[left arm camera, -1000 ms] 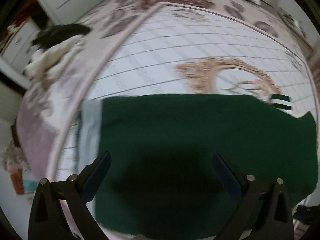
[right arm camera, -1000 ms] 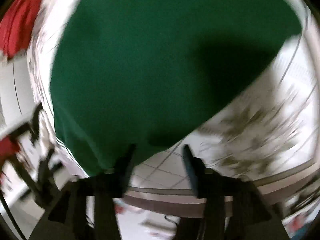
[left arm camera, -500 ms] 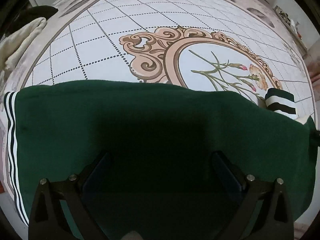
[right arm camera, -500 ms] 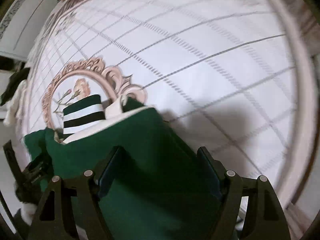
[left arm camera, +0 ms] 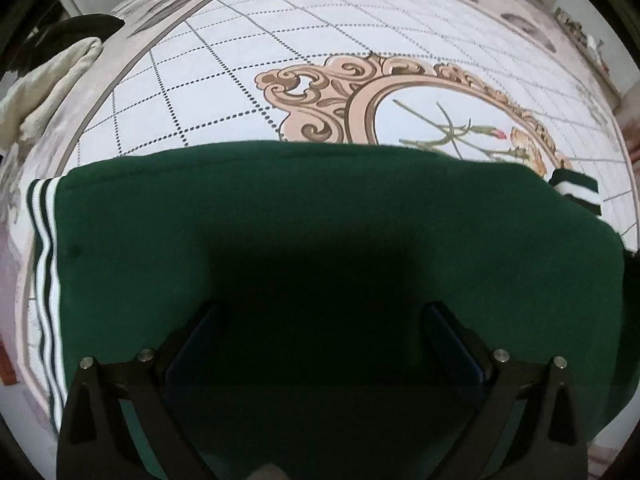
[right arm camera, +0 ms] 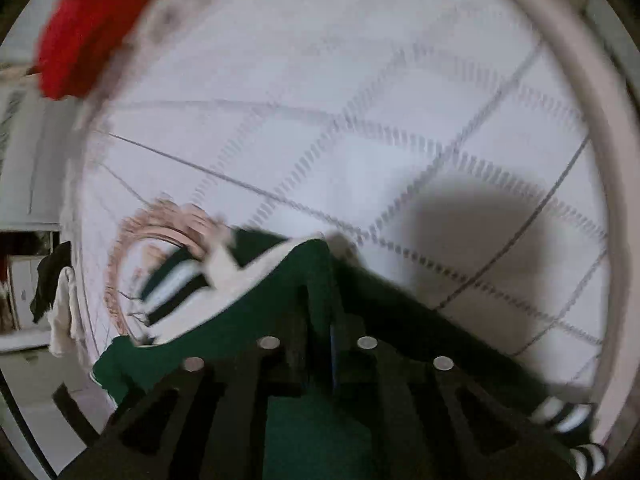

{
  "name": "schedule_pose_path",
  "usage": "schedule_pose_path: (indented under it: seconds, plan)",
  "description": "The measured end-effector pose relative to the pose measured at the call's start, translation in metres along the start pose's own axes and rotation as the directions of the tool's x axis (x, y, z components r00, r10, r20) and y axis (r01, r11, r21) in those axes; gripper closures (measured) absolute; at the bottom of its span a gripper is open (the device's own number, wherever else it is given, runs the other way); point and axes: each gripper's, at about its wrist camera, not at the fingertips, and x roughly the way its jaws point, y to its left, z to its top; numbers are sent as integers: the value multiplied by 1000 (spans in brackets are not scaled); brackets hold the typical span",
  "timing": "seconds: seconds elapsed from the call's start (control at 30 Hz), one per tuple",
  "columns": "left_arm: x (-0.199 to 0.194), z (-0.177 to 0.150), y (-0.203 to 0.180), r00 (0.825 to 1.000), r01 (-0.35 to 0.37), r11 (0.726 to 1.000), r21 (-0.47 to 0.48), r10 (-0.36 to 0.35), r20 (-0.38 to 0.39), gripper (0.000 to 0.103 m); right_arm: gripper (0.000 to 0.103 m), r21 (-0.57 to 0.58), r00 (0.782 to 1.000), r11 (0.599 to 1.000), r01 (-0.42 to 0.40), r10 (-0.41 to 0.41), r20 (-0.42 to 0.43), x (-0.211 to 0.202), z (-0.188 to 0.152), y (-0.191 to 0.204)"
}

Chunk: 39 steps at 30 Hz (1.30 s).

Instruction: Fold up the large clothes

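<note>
One green garment [left arm camera: 360, 220]; left gripper [left arm camera: 320, 320] apart, right gripper [right arm camera: 326, 312] closing on it.

Beyond the green garment [left arm camera: 340, 240] you have a wide stretch of bare patterned bedspread [left arm camera: 248, 92] to pass over. At your far left edge a cream and dark heap of clothes [left arm camera: 52, 76] takes up the border. A red bundle [right arm camera: 88, 28] sits at the far corner in the right wrist view. The striped cuff [left arm camera: 576, 188] lies just past the garment's right end.
</note>
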Motion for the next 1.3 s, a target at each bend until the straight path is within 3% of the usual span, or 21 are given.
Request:
schedule_pose_path:
  seconds: [0.1, 0.23, 0.3, 0.4, 0.43, 0.5, 0.57, 0.7, 0.77, 0.83, 0.9, 0.97, 1.03, 1.13, 1.23, 1.3]
  plan:
    - [-16, -11, 2, 999, -30, 1000, 2, 30, -18, 0, 73, -56, 996, 997, 55, -52, 68, -34, -7, 18]
    - [-17, -36, 7, 995, -92, 996, 0, 92, -46, 0, 37, -216, 976, 969, 122, -77, 206, -83, -45, 52]
    - [-3, -45, 10, 994, -86, 996, -17, 85, -73, 0, 37, -306, 980, 947, 95, -36, 195, -73, -65, 68]
    - [2, -48, 17, 998, -41, 997, -58, 39, -39, 0, 39, -346, 992, 937, 57, -15, 125, -37, -75, 83]
    - [3, -46, 17, 999, -31, 998, -55, 30, -25, 0, 46, -352, 994, 934, 59, -22, 109, -22, -73, 90]
    - [3, -46, 18, 1000, -20, 999, -42, 20, -9, 0, 46, -364, 992, 924, 120, -93, 90, 11, -65, 100]
    - [3, -45, 20, 1000, -2, 999, -38, 3, 18, 0, 46, -315, 994, 943, 106, -94, 54, 33, -56, 98]
    - [-1, -48, 20, 995, 6, 995, -95, 4, 104, 0, 46, -336, 993, 935, 114, -115, 17, 33, -51, 100]
    - [-4, -47, 20, 995, 9, 991, -133, 4, 101, 0, 45, -301, 997, 952, 62, -73, -25, 26, -47, 94]
    - [-8, -44, 14, 998, 9, 992, -124, -1, 69, 0, 45, -206, 998, 978, -37, 26, -54, 4, -47, 72]
    - [-15, -39, 15, 998, 26, 992, -121, -19, 59, 0, 42, -103, 993, 987, -120, 119, -24, -25, -57, 41]
    - [-29, -40, 6, 998, 13, 995, -99, -7, 57, 0, 30, -18, 991, 992, -122, 123, 53, -58, -81, 0]
    - [-43, -43, -16, 998, -6, 999, -51, 9, 55, 0, 27, 65, 993, 993, -96, 91, 75, -76, -109, -38]
    - [-55, -46, -51, 998, 5, 999, 34, -7, 65, 0, 27, 218, 993, 970, -106, 92, 72, -89, -157, -101]
    - [-34, -33, -83, 999, -28, 994, 102, 24, 39, 0, 27, 340, 991, 931, -132, 122, 51, -74, -190, -152]
    - [-25, -30, -95, 998, -62, 992, 111, 59, 34, 0, 27, 398, 973, 888, -231, 212, 93, -53, -198, -179]
